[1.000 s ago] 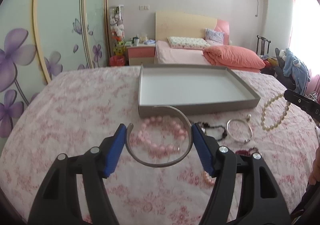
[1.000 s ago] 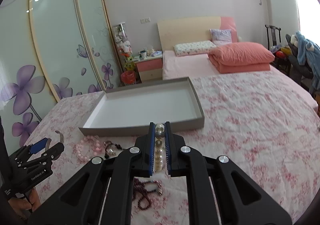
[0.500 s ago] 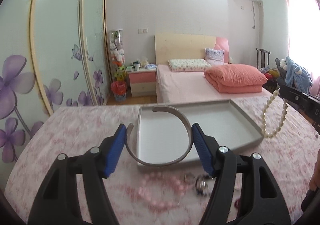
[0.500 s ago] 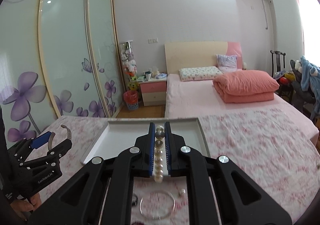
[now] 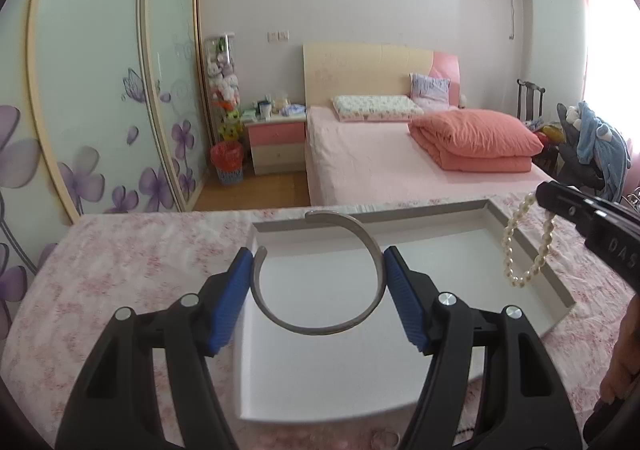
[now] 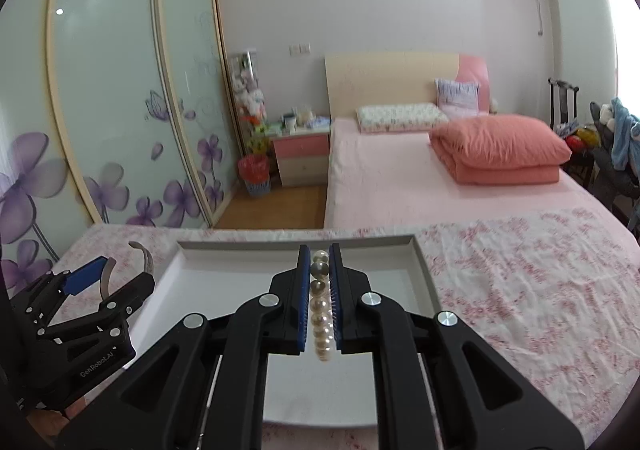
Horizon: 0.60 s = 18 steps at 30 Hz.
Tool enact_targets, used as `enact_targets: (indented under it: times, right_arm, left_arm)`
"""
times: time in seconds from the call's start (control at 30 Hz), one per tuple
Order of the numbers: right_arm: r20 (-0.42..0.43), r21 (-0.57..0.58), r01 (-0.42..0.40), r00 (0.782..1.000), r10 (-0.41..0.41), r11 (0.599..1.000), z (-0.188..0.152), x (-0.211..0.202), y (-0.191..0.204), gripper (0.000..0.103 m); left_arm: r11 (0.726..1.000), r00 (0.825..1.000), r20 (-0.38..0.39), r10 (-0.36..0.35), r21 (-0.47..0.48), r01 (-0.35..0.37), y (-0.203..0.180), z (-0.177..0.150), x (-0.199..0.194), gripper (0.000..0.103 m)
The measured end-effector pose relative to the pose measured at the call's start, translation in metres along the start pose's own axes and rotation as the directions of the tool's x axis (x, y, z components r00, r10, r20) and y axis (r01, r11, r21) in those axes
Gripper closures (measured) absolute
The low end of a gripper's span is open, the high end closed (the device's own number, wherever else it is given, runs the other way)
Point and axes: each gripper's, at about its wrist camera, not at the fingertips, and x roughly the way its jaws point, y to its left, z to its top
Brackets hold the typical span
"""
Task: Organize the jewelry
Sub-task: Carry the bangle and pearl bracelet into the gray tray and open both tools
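Hovering above the shallow grey tray (image 5: 520, 246) on the floral cloth, the left gripper (image 5: 319, 286) clamped an open silver bangle (image 5: 320, 326) while the right gripper (image 6: 320, 290) pinched a pearl bracelet (image 5: 528, 246). Both pieces seemed mid-delivery; next, each would need lowering and releasing inside.

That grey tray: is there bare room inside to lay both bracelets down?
Yes. The tray shows a bare white floor from wall to wall, with nothing lying in it. The metal cuff in the left gripper and the pearl bracelet in the right gripper both hang above it. Its near edge is blurred.
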Motion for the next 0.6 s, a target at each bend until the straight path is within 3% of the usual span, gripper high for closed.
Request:
enact_targets:
  times: [0.27, 0.33, 0.4, 0.43, 0.6]
  right_arm:
    - [-0.085, 0.034, 0.001, 0.996, 0.002, 0.999, -0.004, 0.032, -0.008, 0.092]
    - [-0.092, 0.040, 0.001, 0.996, 0.003, 0.999, -0.006, 0.032, -0.010, 0.088]
    - [-0.086, 0.038, 0.011, 0.996, -0.008, 0.999, -0.008, 0.028, -0.012, 0.072]
    - [-0.080, 0.038, 0.017, 0.997, -0.014, 0.999, -0.008, 0.026, -0.013, 0.070]
    - [-0.067, 0.041, 0.026, 0.997, -0.023, 0.999, -0.008, 0.019, -0.015, 0.070]
  left_arm:
    - [1.000, 0.997, -0.073, -0.022, 0.002, 0.022, -0.001, -0.002, 0.039, 0.037]
    - [1.000, 0.996, -0.083, -0.025, -0.009, 0.025, 0.002, -0.004, 0.044, 0.037]
    - [1.000, 0.997, -0.076, -0.019, -0.013, 0.018, 0.004, -0.004, 0.044, 0.036]
    - [1.000, 0.997, -0.072, -0.015, -0.014, 0.014, 0.006, -0.003, 0.043, 0.036]
    - [0.999, 0.998, -0.057, 0.009, -0.032, -0.011, 0.015, -0.002, 0.036, 0.036]
